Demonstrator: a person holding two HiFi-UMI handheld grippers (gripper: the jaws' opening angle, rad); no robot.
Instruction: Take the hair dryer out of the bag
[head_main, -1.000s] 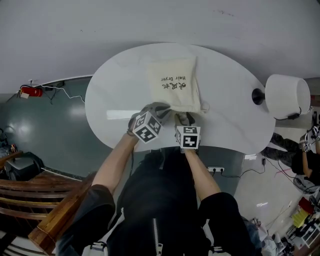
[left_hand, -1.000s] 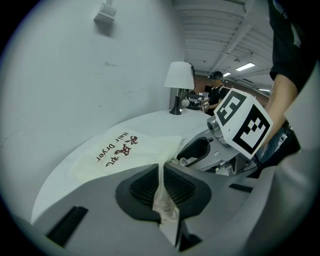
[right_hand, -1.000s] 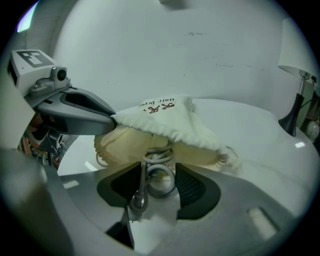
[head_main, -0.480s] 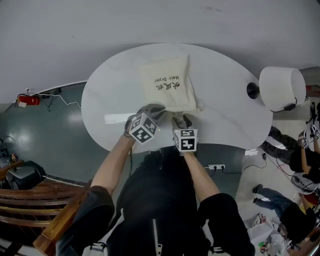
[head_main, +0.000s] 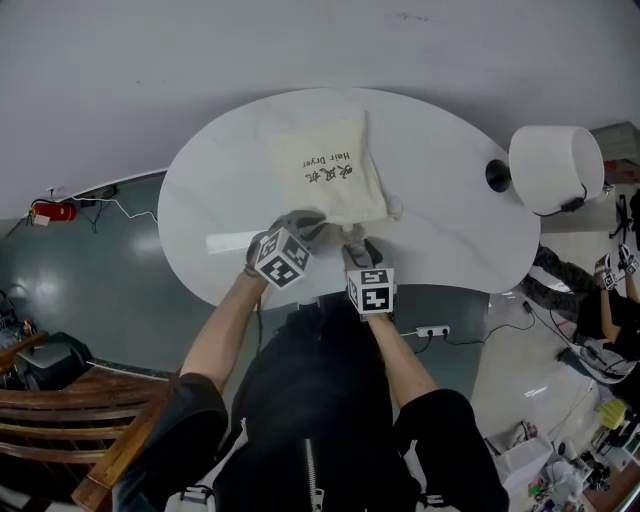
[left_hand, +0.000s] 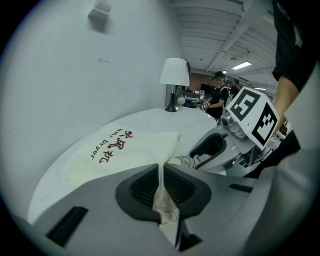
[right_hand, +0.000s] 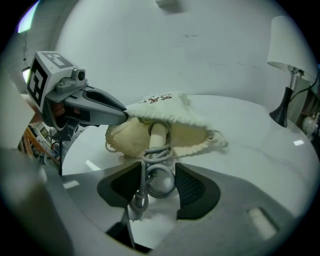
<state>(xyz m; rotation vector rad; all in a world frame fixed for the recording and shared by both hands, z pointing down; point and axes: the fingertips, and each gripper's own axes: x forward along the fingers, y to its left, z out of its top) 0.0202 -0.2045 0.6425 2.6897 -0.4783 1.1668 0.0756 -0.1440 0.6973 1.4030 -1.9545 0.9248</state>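
A cream cloth bag (head_main: 325, 175) printed "Hair Dryer" lies on the white oval table (head_main: 440, 230). My left gripper (head_main: 308, 222) is shut on the bag's near rim, and a fold of the fabric (left_hand: 162, 192) is pinched between its pads. The bag's mouth (right_hand: 165, 120) gapes toward the right gripper view. A pale hair dryer handle (right_hand: 159, 137) wound with grey cord sticks out of it. My right gripper (right_hand: 159, 182) is closed on the handle's end and the cord coil. The dryer's body is hidden inside the bag.
A lamp with a white shade (head_main: 555, 168) stands at the table's right end on a dark base (right_hand: 280, 112). The two grippers sit close together near the table's front edge. A wall runs behind the table. A wooden chair (head_main: 70, 400) is at the lower left.
My right gripper has drawn back a little toward the table's near edge with the dryer handle. The left gripper has kept its hold on the bag rim in place.
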